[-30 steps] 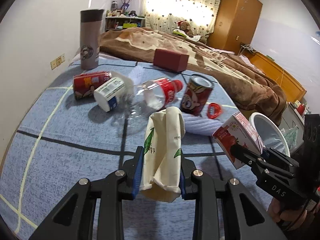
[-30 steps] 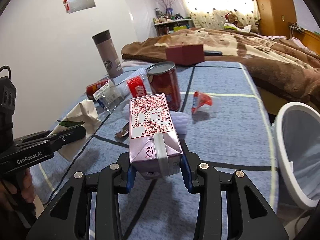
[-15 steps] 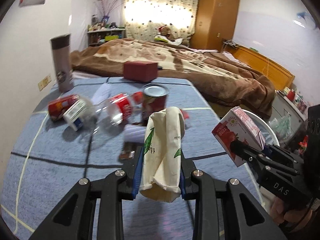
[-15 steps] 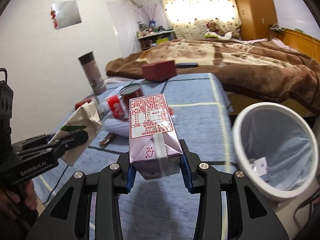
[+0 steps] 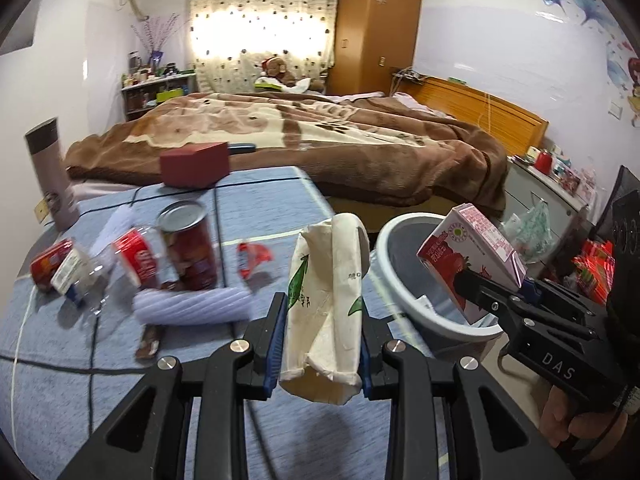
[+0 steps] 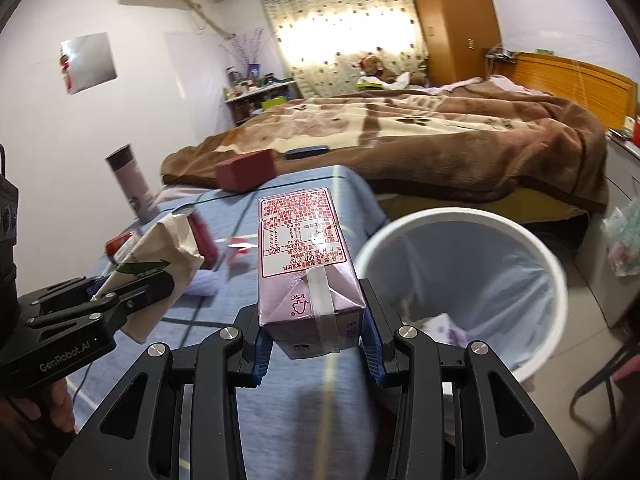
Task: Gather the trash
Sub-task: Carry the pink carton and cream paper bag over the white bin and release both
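My left gripper [image 5: 322,338] is shut on a crumpled cream paper bag [image 5: 326,304] with green print, held above the blue table's right edge. My right gripper [image 6: 314,338] is shut on a pink milk carton [image 6: 306,256]; the carton also shows in the left wrist view [image 5: 472,256], over the rim of the white trash bin [image 5: 400,236]. The bin [image 6: 516,236] stands on the floor right of the table, lined with a bag, with some scraps inside. On the table lie a red can [image 5: 188,244], a clear bottle with a red label [image 5: 116,264], a red wrapper [image 5: 252,256] and a rolled white cloth [image 5: 192,306].
A tall grey tumbler [image 5: 50,176] and a dark red box [image 5: 196,164] stand at the table's far side. A bed with a brown blanket [image 5: 320,136] lies beyond. A small brown wrapper [image 5: 148,342] lies near the table front. A cabinet with clutter [image 5: 560,176] stands right of the bin.
Both grippers have swung right from the table toward the bin, each still holding its item. The bin has come closer, and the carton now hangs over its rim.
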A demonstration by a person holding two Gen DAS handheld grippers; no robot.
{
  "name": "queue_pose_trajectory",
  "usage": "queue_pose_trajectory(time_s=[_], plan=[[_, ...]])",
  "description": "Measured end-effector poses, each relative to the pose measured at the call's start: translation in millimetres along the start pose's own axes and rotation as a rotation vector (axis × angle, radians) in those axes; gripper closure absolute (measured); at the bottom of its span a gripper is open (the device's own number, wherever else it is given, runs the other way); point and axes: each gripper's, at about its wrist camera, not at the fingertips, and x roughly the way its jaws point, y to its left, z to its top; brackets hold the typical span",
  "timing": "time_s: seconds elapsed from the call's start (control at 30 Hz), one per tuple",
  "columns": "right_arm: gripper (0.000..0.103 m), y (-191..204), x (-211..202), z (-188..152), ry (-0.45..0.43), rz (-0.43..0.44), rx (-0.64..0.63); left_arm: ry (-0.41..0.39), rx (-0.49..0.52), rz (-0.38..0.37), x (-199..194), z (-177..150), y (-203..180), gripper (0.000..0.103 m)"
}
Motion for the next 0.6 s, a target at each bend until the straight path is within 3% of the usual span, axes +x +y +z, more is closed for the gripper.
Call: queue_pose_trajectory(time_s=[0.6], plan=[[0.064, -69, -6, 0, 0.025, -0.183, 0.093, 0.075, 0.099, -0.149, 61, 21, -86, 0.071]])
